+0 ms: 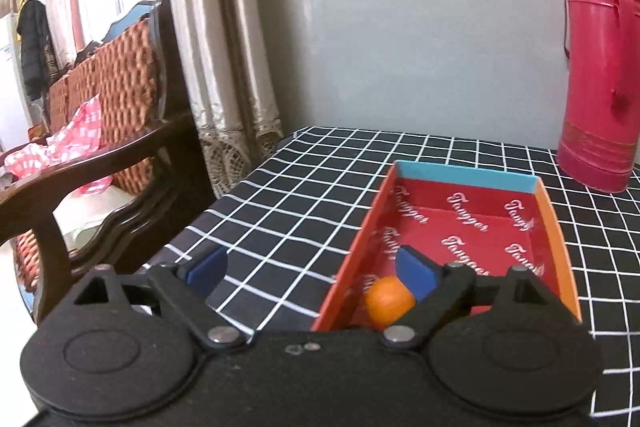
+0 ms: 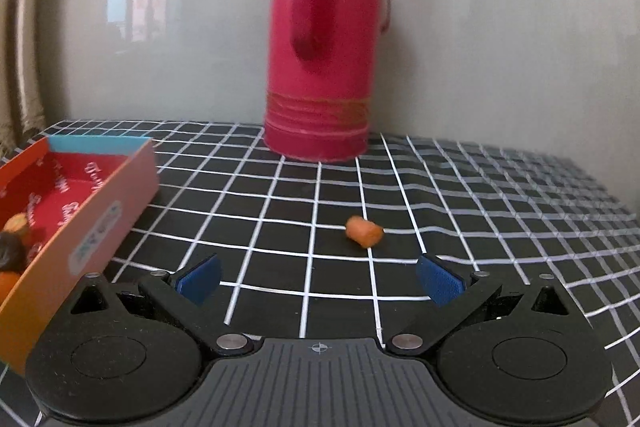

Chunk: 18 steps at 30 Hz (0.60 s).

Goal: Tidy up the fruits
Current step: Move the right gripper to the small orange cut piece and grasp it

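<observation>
One small orange piece lies mid-tabletop, ahead of my right gripper, whose jaws are spread and empty. It seems light, perhaps soft; I would pinch its short sides gently. My left gripper, also spread, hovers at the box beside an orange.

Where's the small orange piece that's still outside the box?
Right wrist view: the orange piece lies on the checked tablecloth, in front of the red thermos.

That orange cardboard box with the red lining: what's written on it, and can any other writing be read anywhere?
"Tangger", as best it reads: white script repeated across the red lining of the orange cardboard box.
Pale label on the box's outer orange wall: print too blurred to read.
Tall red plastic thermos flask: only gold bands, no words.
Nothing else readable.
</observation>
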Tool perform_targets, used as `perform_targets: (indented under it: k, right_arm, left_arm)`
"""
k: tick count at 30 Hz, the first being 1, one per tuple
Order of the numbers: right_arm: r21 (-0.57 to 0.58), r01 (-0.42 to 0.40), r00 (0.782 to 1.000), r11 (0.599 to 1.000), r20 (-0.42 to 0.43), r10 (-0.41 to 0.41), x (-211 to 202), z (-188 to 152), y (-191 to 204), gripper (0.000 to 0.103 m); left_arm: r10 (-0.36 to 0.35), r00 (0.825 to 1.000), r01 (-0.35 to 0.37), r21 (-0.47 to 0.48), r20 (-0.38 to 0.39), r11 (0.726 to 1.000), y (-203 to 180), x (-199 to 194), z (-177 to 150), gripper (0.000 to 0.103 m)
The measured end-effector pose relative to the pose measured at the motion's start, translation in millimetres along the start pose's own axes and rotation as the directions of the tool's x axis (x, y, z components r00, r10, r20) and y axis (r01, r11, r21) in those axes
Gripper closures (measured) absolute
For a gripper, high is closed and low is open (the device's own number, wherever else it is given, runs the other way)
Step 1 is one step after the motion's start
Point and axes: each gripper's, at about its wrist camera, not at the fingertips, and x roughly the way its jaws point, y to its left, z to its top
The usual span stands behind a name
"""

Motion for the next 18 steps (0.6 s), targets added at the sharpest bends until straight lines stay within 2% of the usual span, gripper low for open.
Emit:
perform_targets:
  k: [4,9,10,12,15,18]
  right_arm:
    - [0.053,-0.023,0.999,0.998,-0.044,0.025,19.7,7.5,-12.3,0.001]
    - [0.082,-0.039,0.997,0.996,-0.059,0.044,39.5,19.1,-25.0,0.001]
    - [0.083,-0.039,0.998,0.996,-0.055,0.044,41.6,20.5,-26.5,0.003]
    - [0.08,-0.05,0.997,0.996,-0.055,0.055,46.6,24.2,-30.9,0.021]
    - [0.086,-0.068,0.994,0.994,-0.076,0.075,55.5,27.3,-38.8,0.021]
    - [0.091,-0.094,0.99,0.991,-0.094,0.102,63.2,28.1,-43.6,0.021]
  left_arm:
    - [0.021,1.0,-0.021,-0.019,0.019,1.0,14.9,-9.3,-3.2,0.015]
    - [0.053,0.998,-0.052,-0.059,0.016,0.997,34.6,-14.8,-7.7,0.013]
    - [0.054,0.998,-0.054,-0.065,0.011,0.996,36.7,-14.4,-7.7,0.013]
    - [0.055,0.998,-0.054,-0.066,0.009,0.996,39.6,-13.6,-6.8,0.013]
    - [0.06,0.998,-0.059,-0.063,0.016,0.996,38.5,-14.7,-6.1,0.013]
    - [0.035,0.999,-0.034,-0.042,0.028,0.999,31.0,-18.0,-6.3,0.012]
